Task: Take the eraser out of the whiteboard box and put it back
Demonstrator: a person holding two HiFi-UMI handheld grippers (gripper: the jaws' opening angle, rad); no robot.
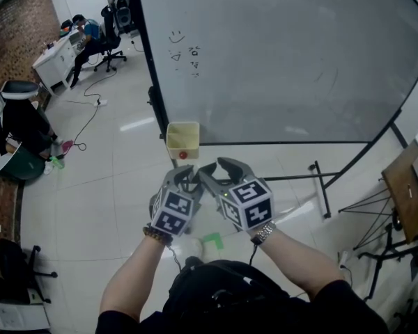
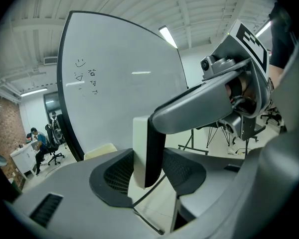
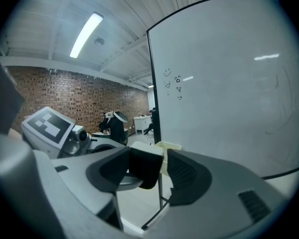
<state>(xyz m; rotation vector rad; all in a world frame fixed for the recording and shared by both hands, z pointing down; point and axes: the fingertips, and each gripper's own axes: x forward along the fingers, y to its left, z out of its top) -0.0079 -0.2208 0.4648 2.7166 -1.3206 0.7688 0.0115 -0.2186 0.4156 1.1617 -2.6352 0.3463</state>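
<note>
The eraser [image 2: 141, 151], white-backed with black felt, stands upright between the pads of my left gripper [image 2: 147, 172], which close on both its sides. It also sits inside my right gripper [image 3: 149, 173], against the left pad, with a gap at the right pad. A finger [image 2: 204, 101] of the right gripper lies across the eraser's top. In the head view both grippers, left [image 1: 186, 179] and right [image 1: 219, 171], meet tip to tip just below the pale yellow whiteboard box [image 1: 183, 136]. The box [image 3: 168, 146] hangs at the board's lower left corner; something small and red lies in it.
The whiteboard [image 1: 279, 54] fills the space ahead, its stand legs [image 1: 320, 186] reaching out to the right. A green scrap [image 1: 212, 241] lies on the floor by my feet. A folded easel [image 1: 404, 186] stands far right; a seated person [image 1: 90, 37] and desks are far left.
</note>
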